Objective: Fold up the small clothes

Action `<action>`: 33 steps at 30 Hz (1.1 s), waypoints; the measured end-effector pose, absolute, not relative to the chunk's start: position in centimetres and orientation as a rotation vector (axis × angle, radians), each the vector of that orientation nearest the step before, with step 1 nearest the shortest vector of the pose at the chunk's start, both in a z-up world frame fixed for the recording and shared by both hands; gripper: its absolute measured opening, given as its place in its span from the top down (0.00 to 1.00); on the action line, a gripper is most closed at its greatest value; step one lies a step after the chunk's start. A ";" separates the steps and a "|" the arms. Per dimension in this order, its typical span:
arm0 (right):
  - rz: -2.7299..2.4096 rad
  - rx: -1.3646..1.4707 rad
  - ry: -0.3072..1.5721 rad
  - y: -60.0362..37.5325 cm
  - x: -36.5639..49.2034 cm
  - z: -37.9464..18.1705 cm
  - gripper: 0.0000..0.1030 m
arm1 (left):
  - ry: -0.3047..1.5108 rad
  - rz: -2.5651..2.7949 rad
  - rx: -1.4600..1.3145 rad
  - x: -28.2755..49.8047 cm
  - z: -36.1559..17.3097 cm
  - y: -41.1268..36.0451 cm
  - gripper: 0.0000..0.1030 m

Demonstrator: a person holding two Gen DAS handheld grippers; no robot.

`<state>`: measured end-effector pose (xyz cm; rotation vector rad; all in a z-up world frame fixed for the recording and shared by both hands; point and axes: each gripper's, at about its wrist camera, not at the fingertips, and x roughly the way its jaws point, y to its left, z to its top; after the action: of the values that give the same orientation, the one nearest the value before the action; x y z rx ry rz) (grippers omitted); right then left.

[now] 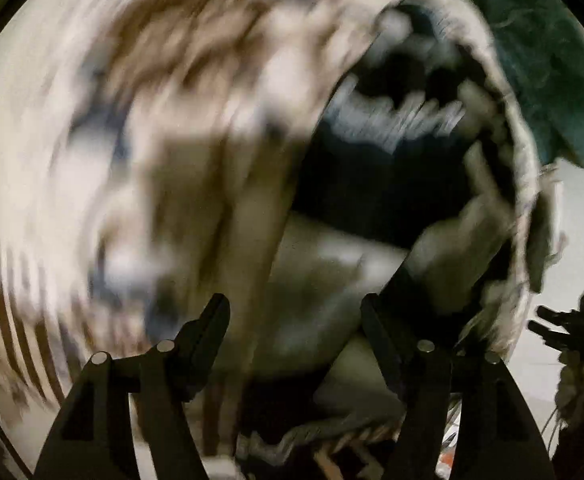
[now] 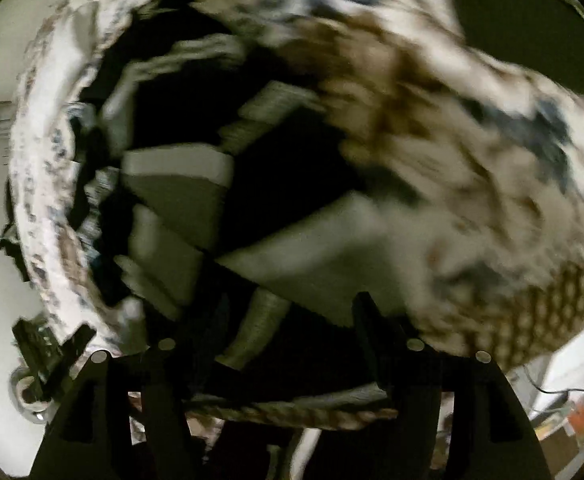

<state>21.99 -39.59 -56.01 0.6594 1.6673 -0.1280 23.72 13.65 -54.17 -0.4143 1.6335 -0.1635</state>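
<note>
Judging from both wrist views, the folding has hardly begun: a jumble of small clothes (image 2: 196, 184), dark and pale pieces mixed, lies heaped inside a round basket (image 2: 40, 208) with a pale speckled cloth rim. None of the pieces shows a squared, finished fold, though heavy blur hides detail, so I cannot rule out a folded piece somewhere out of sight.

Both pairs of tongs hang over the basket, pointing steeply down into it. The left tongs (image 1: 292, 320) stand apart with nothing between the tips, only the laundry pile (image 1: 372, 184) below them. The right tongs (image 2: 292, 320) are likewise spread and empty-handed; a ribbed grey sock-like piece (image 2: 256, 332) shows in the gap, but the pads do not appear to press on it.

As for lie, that ribbed piece runs its long axis from lower left to upper right in the right view, slanting across the gap. The other garments are crumpled, with no clear axis to tell.

A patterned brown-and-white bedcover (image 1: 112, 120) surrounds the basket. What remains, I judge, is nearly everything: pick, spread, fold.
</note>
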 end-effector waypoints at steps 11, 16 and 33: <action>-0.041 0.784 1.801 -42.3 8.6 -67.6 0.34 | 1.624 -0.020 -0.402 14.1 -58.6 9.6 0.63; -0.052 0.680 1.769 -40.5 6.9 -66.5 0.95 | 1.525 0.004 -0.295 12.8 -55.2 8.3 0.94; -0.071 0.614 1.760 -43.1 8.5 -55.9 0.42 | 1.430 0.019 0.002 13.5 -43.9 4.9 0.18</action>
<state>8.51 -43.13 -55.86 0.6145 1.7597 -0.0714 13.46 4.94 -43.91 0.0016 1.4304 0.0189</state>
